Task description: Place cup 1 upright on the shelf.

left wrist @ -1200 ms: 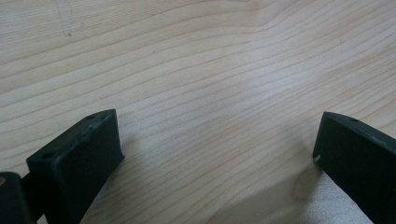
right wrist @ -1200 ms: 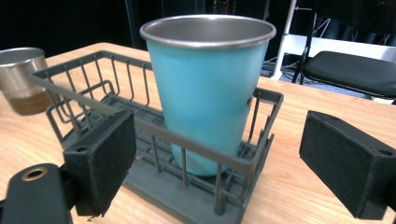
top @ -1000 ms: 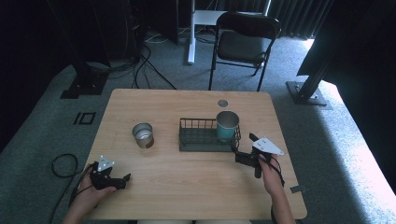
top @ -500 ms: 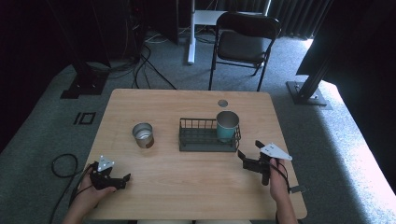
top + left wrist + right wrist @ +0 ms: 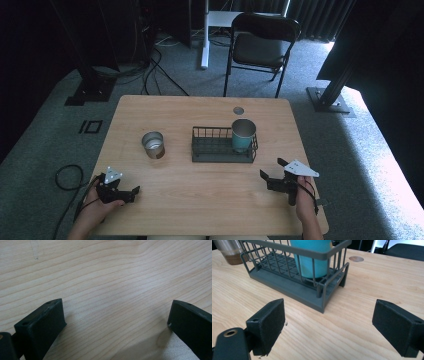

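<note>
2 hand-held grippers sit with jaws spread, holding nothing. Right hand-held gripper (image 5: 274, 170) has drawn back from the basket (image 5: 222, 150) toward the tabletop (image 5: 200, 200) edge; left hand-held gripper (image 5: 131, 192) stays put.

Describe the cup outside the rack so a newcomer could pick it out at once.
Start at the dark wire rack mid-table. Just left of it, standing apart on the bare wood, is the metal cup. Unlike the teal cup inside the rack, it is silver with a brown base.
</note>
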